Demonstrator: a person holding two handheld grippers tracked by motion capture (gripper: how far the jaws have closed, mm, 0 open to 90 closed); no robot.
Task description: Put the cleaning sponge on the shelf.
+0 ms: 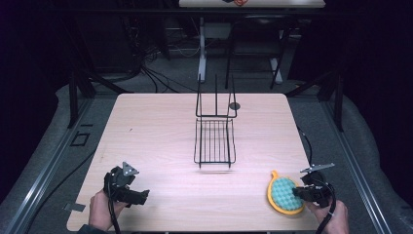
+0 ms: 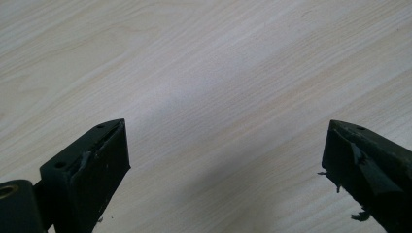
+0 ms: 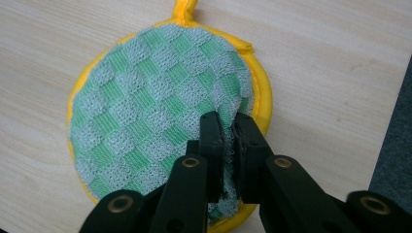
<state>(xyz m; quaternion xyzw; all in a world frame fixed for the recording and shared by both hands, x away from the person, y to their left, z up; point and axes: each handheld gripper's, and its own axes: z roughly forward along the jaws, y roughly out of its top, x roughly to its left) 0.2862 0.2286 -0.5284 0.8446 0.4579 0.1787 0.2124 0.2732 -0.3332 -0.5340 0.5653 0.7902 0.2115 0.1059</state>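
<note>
- A round pot holder point(image 1: 284, 194), green-checked with a yellow rim and a small yellow loop, lay flat at the near right corner of the wooden table point(image 1: 156, 126).
- The right gripper point(image 1: 298, 193), held in the person's right hand point(image 1: 329, 214), had its jaws pinched together on a raised fold of the pot holder's green fabric point(image 3: 160, 121), close to the yellow rim on the side nearest the hand.
- In the right gripper view the rest of the pot holder looked to be lying on the table, though the pinched edge was partly hidden behind the jaws.
- The left gripper point(image 1: 142, 196), in the left hand point(image 1: 102, 210), sat at the near left of the table, well apart from the pot holder; its jaws stood wide apart over bare wood, with nothing between them.
- A black wire rack point(image 1: 215, 141) stood at the table's middle, with its upright posts at the far end, apart from both grippers.
</note>
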